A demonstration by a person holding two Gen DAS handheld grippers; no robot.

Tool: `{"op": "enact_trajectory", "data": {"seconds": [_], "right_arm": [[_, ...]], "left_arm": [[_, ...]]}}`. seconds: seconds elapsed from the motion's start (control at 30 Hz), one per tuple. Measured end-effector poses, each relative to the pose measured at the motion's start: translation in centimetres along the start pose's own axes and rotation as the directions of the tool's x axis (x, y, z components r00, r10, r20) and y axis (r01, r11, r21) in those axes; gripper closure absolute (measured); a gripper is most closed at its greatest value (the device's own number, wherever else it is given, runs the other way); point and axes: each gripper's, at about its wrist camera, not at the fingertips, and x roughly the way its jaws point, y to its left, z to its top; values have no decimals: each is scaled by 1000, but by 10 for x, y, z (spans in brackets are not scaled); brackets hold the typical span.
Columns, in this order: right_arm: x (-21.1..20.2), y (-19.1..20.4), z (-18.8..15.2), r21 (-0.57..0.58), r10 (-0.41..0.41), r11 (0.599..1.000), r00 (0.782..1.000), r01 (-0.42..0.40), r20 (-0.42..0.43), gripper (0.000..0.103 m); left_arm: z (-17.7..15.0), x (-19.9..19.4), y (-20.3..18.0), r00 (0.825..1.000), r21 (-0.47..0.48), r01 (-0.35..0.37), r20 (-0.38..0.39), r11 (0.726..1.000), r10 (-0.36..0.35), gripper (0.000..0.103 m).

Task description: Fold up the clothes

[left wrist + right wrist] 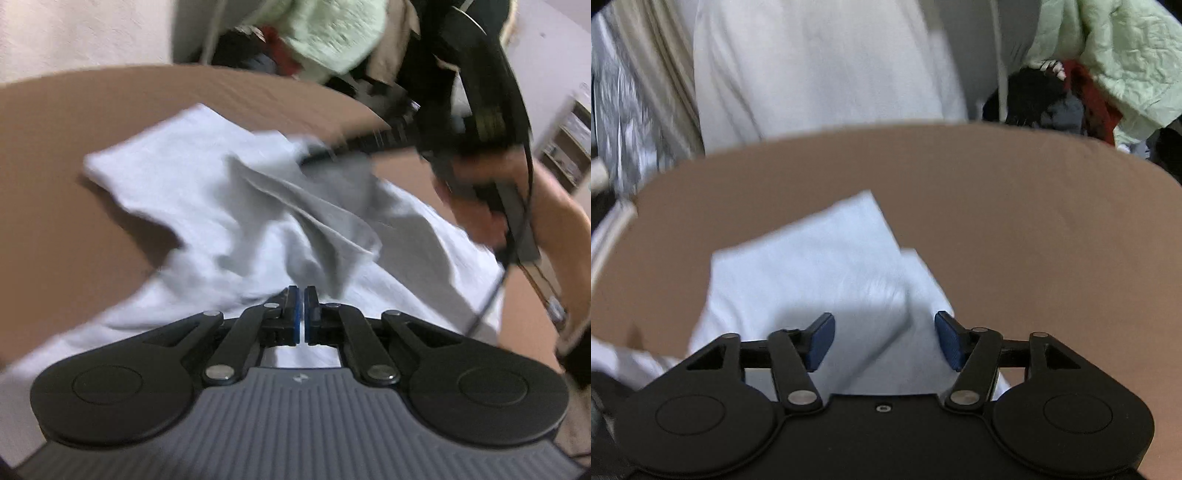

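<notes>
A white garment lies rumpled on a brown table. My left gripper is shut, with a thin slit between the blue pads, and I cannot tell whether cloth is pinched. It hovers over the garment's near part. In the left wrist view my right gripper reaches in from the right above a raised grey fold, blurred. In the right wrist view my right gripper is open and empty, its blue pads wide apart over the white garment.
Beyond the table's far edge hang a pale green cloth, a white cloth and dark and red clothes. A shelf stands at the right. The person's forearm crosses the right side.
</notes>
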Motion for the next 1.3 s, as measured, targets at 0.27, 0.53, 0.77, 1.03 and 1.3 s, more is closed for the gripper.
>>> {"op": "enact_trajectory", "data": {"seconds": [0.27, 0.53, 0.77, 1.03, 1.3], "right_arm": [[-32, -12, -4, -5, 65, 998, 992, -65, 104, 98], [-38, -25, 2, 71, 147, 984, 974, -162, 171, 98], [-76, 18, 18, -82, 29, 997, 908, 5, 418, 99], [27, -7, 28, 108, -93, 991, 981, 75, 171, 86], [-14, -55, 17, 339, -139, 937, 978, 79, 157, 50]], "left_arm": [[15, -18, -27, 988, 176, -80, 143, 981, 55, 83], [39, 31, -11, 999, 55, -21, 34, 998, 19, 96], [80, -8, -12, 951, 55, -165, 274, 985, 144, 97], [83, 61, 57, 929, -52, -371, -34, 927, 369, 92], [90, 29, 71, 936, -172, -336, 50, 926, 349, 88]]}}
